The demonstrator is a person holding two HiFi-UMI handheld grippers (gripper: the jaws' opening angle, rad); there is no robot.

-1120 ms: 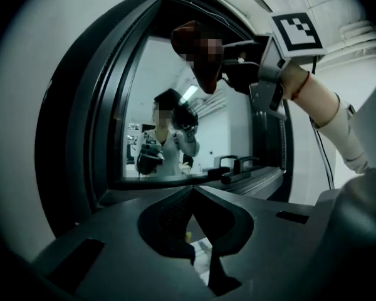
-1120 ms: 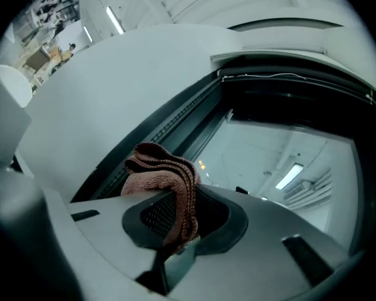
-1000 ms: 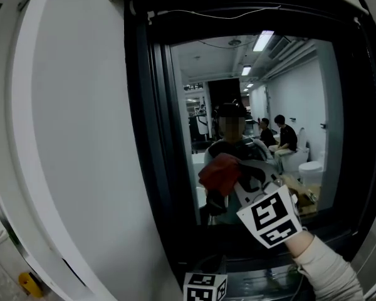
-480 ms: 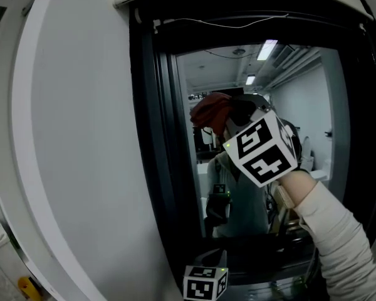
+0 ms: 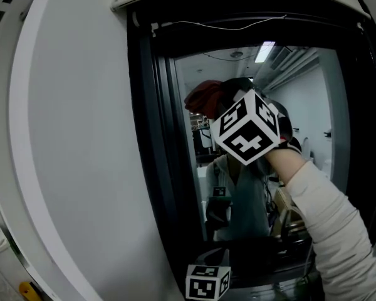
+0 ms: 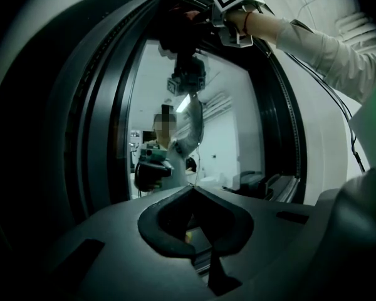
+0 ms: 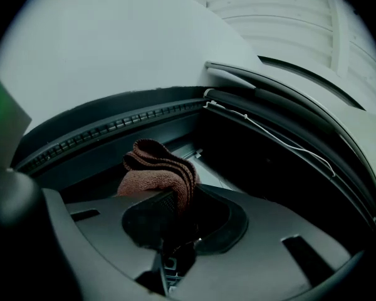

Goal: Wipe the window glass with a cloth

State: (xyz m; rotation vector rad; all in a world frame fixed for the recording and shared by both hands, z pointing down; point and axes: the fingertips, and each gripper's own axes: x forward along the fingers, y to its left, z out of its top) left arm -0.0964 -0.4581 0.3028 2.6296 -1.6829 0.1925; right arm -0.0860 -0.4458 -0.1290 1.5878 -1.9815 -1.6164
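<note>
Head view: the right gripper (image 5: 230, 108) is clamped on the red cloth (image 5: 202, 97) and holds it up at the window glass (image 5: 313, 99), near the pane's upper left corner and just beside the black frame (image 5: 147, 143). A second ago the cloth sat low on the pane; it has since climbed and edged slightly left. The left gripper (image 6: 193, 190) hangs low beneath the pane as before, its jaws together with nothing between them.
</note>
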